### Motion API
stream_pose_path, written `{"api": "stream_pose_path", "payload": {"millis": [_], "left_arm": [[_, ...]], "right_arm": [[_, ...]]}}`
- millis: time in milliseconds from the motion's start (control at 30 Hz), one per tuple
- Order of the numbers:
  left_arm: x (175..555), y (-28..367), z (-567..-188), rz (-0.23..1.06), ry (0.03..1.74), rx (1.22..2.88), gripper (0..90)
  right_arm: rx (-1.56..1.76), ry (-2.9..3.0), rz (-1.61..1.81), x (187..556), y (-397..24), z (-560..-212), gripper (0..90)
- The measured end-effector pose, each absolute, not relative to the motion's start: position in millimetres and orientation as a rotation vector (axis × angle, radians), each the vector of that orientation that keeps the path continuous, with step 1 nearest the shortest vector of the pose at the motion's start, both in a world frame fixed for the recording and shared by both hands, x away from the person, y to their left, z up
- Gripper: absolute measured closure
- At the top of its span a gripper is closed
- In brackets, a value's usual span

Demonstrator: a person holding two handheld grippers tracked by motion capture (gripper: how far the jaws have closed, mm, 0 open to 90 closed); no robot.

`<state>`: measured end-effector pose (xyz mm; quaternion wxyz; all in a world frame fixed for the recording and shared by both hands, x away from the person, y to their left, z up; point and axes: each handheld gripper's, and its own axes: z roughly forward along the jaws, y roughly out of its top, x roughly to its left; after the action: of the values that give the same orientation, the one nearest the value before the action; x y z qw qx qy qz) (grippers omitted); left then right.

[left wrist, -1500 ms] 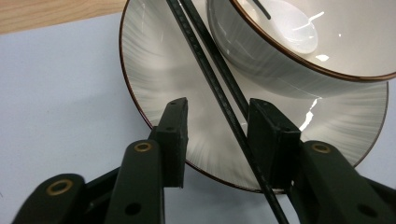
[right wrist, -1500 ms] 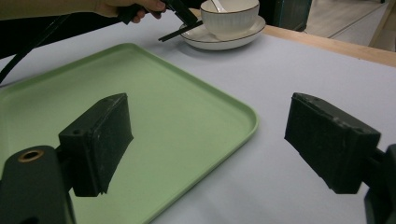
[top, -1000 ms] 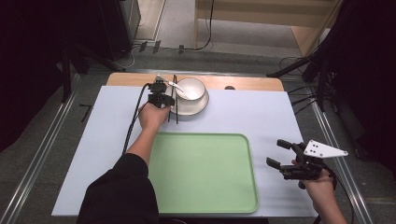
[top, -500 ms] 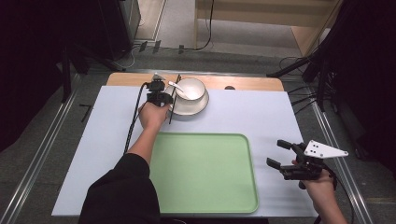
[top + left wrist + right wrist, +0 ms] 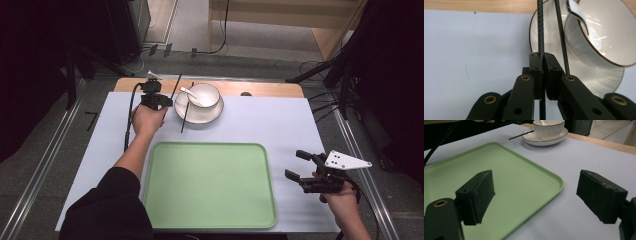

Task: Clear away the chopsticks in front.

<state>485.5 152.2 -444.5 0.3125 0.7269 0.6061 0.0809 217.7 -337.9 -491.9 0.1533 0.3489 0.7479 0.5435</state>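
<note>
Black and slim, one chopstick (image 5: 540, 30) is clamped between the closed pads of the left tongs (image 5: 543, 72), standing up past the rim of the saucer (image 5: 534, 27) in the left gripper view. A second chopstick (image 5: 561, 37) runs just beside it, outside the pads, leaning over the saucer towards the white ribbed bowl (image 5: 599, 47). In the high view the left tongs (image 5: 156, 100) sit at the far left part of the pale surface (image 5: 300, 125), just left of the saucer (image 5: 212, 116); one chopstick (image 5: 174, 90) rises tilted from them, and the other chopstick (image 5: 186, 109) lies with its far end on the saucer and its near end on the surface. The bowl (image 5: 204, 95) stands on the saucer with a white spoon (image 5: 189, 93) resting in it.

Green tray (image 5: 210, 185) lies near the person, between the two hands. The right tongs (image 5: 299, 175) hang wide open with nothing between them, to the right of the tray, near its corner.

No brand, label or writing can be read on any of these things.
</note>
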Motion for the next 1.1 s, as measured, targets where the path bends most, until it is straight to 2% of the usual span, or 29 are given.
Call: {"api": "stream_pose_path", "payload": {"millis": [200, 533, 1100], "left_arm": [[469, 163, -427, 0.245, 1.531, 2.0, 85.9], [408, 189, -413, 0.225, 1.436, 2.018, 85.9], [307, 199, -431, 0.197, 1.4, 2.011, 85.9]], "right_arm": [[0.993, 2.149, 1.557, 217, -337, -491, 15.0], [0.989, 2.149, 1.559, 216, -336, -491, 15.0], [0.976, 2.158, 1.556, 219, -332, -490, 15.0]]}}
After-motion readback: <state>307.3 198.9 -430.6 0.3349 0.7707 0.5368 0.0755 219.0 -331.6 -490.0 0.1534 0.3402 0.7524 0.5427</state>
